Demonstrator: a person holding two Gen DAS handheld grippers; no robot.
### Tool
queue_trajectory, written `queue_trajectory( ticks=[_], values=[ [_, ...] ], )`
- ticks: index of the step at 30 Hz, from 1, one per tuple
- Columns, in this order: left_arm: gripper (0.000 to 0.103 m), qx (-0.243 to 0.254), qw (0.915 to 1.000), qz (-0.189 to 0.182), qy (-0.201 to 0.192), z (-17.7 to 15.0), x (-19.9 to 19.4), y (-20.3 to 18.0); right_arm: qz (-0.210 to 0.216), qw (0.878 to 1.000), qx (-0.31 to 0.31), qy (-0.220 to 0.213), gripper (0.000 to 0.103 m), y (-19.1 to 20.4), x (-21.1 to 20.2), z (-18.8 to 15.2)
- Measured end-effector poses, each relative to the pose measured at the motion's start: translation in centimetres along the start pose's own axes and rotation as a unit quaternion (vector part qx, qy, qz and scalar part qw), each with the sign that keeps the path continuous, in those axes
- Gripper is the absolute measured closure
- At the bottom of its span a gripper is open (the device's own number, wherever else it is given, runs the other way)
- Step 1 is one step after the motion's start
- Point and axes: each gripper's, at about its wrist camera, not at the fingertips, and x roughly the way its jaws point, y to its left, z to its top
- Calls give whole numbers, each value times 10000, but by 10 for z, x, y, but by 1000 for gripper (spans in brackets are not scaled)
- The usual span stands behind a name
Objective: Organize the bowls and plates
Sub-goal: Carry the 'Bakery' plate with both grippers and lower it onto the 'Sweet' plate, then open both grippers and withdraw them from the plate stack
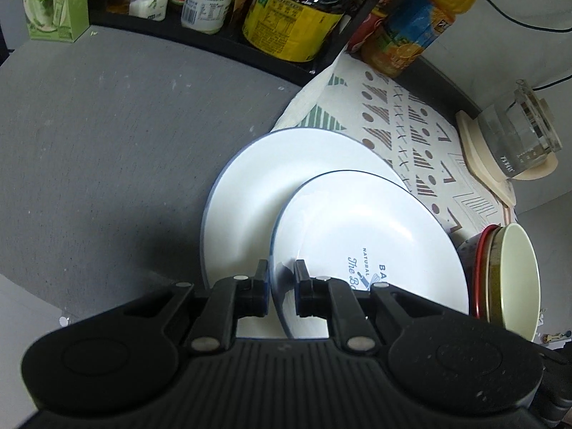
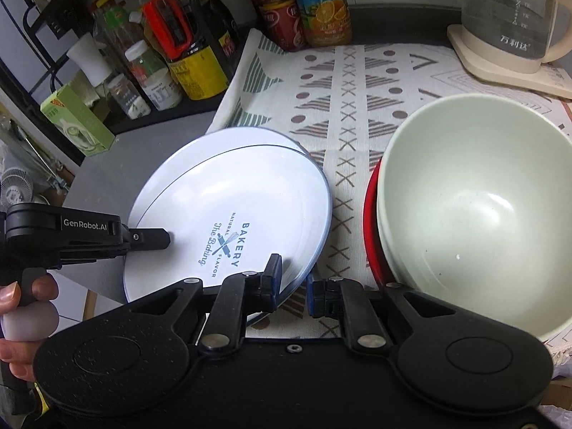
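Note:
Two white blue-rimmed plates overlap at the edge of the patterned cloth [image 2: 343,114]. The upper plate [image 1: 357,221] [image 2: 250,196] carries a bakery print and lies tilted, offset over the lower plate [image 1: 250,186] [image 2: 221,143]. My left gripper [image 1: 282,279] [image 2: 164,239] is shut on the upper plate's near rim. My right gripper [image 2: 295,282] straddles the opposite rim, one finger over the plate, with a sliver of cloth showing beside the other pad. A pale green bowl [image 2: 464,214] [image 1: 518,268] sits nested in a red bowl [image 2: 370,214] [image 1: 479,271] to the right.
A black rack of bottles and jars [image 1: 293,18] [image 2: 178,57] lines the back, with a green carton [image 1: 53,0] [image 2: 78,121] at its left. A glass kettle on a cream base [image 1: 518,136] [image 2: 514,25] stands back right. Grey countertop [image 1: 125,143] spreads left of the plates.

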Motion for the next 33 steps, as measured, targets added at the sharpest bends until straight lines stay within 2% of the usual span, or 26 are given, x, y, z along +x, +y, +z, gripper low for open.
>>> queue_trajectory(
  ticks=[9,12,17,23,28,33],
  values=[
    [92,-30,10000,91,20,2,9,5,-41,9999,16,100,88,2,11,-1],
    [91,-72,9999,93,34,4,12,6,-40,9999,15,122,84,3,12,0],
    [92,17,9993,349,-154,8,11,6,-17,9999,52,129,82,3,11,-1],
    [92,48,9995,283,-154,12,13,10,22,10000,42,87,82,3,9,-2],
    [92,113,9989,420,-167,13,8,6,29,9999,99,67,82,2,7,-4],
    [89,358,9967,614,-386,16,-9,1,111,9998,133,-58,81,5,-2,-3]
  ],
)
